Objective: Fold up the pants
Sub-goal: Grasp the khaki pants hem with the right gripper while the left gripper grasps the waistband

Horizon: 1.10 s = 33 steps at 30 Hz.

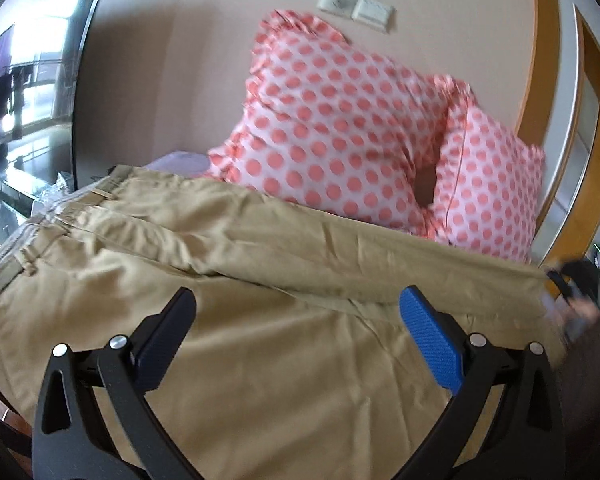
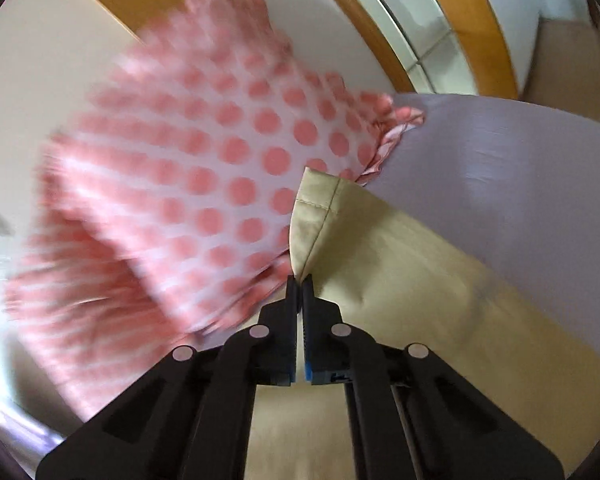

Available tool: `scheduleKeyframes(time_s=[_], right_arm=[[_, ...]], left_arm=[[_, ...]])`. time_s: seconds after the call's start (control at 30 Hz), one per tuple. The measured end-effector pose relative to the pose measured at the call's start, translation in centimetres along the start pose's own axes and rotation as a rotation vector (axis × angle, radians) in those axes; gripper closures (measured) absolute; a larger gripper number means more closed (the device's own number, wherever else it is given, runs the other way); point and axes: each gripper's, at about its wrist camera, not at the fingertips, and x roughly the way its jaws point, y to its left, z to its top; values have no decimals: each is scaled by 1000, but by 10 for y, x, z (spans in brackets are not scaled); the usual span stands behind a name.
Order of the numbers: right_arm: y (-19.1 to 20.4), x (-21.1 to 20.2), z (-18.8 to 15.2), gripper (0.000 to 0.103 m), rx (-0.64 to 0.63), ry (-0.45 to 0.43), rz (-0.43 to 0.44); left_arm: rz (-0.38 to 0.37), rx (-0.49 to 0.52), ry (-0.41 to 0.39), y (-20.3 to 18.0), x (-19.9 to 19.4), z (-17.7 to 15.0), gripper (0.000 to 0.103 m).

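Tan khaki pants [image 1: 236, 280] lie spread across the bed, waistband at the left, legs running right. My left gripper [image 1: 296, 312] is open and empty, hovering just above the seat and thigh cloth. My right gripper [image 2: 300, 280] is shut on the hem end of a pant leg [image 2: 320, 216], lifted off the bed; the cloth hangs down toward the right. That gripper shows blurred at the right edge of the left wrist view [image 1: 572, 284], at the leg ends.
Two white pillows with pink dots [image 1: 340, 120] lean against the wall behind the pants. The lavender bedsheet [image 2: 500, 184] lies beside the leg. A glass-topped stand and dark screen [image 1: 40, 80] are at the left. A wooden door frame [image 1: 548, 80] is at the right.
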Motion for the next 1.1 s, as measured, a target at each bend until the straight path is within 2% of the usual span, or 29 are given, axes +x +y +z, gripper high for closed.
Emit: scheduleKeyframes(time_s=[0.07, 0.13, 0.2, 0.3, 0.37, 0.43, 0.5, 0.57, 0.6, 0.63, 0.7, 0.77, 0.83, 0.9, 0.93, 0.97, 1.0, 1.03, 1.07, 1.1], right_arm=[[-18, -59, -26, 101, 33, -7, 66], [-37, -97, -58, 101, 65, 5, 46], [-60, -107, -79, 101, 93, 64, -8], [-80, -88, -85, 99, 143, 170, -20], [-88, -89, -86, 89, 173, 189, -13], [-89, -86, -85, 51, 186, 199, -6], [-85, -80, -88, 42, 186, 196, -15], [-87, -73, -90, 43, 195, 197, -25], [-84, -63, -89, 59, 198, 188, -24], [-89, -57, -88, 102, 201, 180, -18], [-98, -48, -87, 101, 236, 172, 35], [-104, -50, -84, 101, 262, 146, 92], [-104, -52, -80, 101, 259, 132, 109], [-100, -51, -75, 101, 256, 122, 124], [-98, -52, -72, 101, 254, 117, 133], [-96, -53, -69, 101, 249, 107, 145], [-93, -54, -67, 101, 241, 101, 147], [-91, -54, -64, 101, 230, 95, 150], [-88, -54, -61, 101, 222, 90, 152], [-84, -55, -56, 101, 216, 80, 162]], left_arm=[[5, -15, -22, 12, -9, 6, 2], [5, -25, -36, 21, -14, 15, 2], [-9, -21, -49, 25, -15, 24, 2], [-31, -3, -27, 28, -2, 43, 2], [-21, 8, 10, 32, 14, 53, 2], [-2, -12, 46, 40, 31, 63, 2], [-11, -77, 95, 54, 52, 72, 2], [-14, -148, 137, 68, 70, 77, 2], [-11, -189, 169, 76, 84, 82, 2], [-1, -208, 194, 80, 95, 84, 2], [29, -226, 247, 85, 117, 89, 6], [68, -234, 297, 90, 140, 94, 14], [102, -245, 339, 95, 164, 97, 14], [175, -231, 392, 100, 192, 100, 15], [198, -237, 414, 103, 202, 100, 22], [205, -254, 435, 107, 215, 100, 34], [206, -274, 453, 111, 223, 99, 39], [205, -316, 474, 119, 232, 96, 55], [223, -324, 455, 122, 233, 98, 77], [220, -334, 443, 124, 232, 99, 91]])
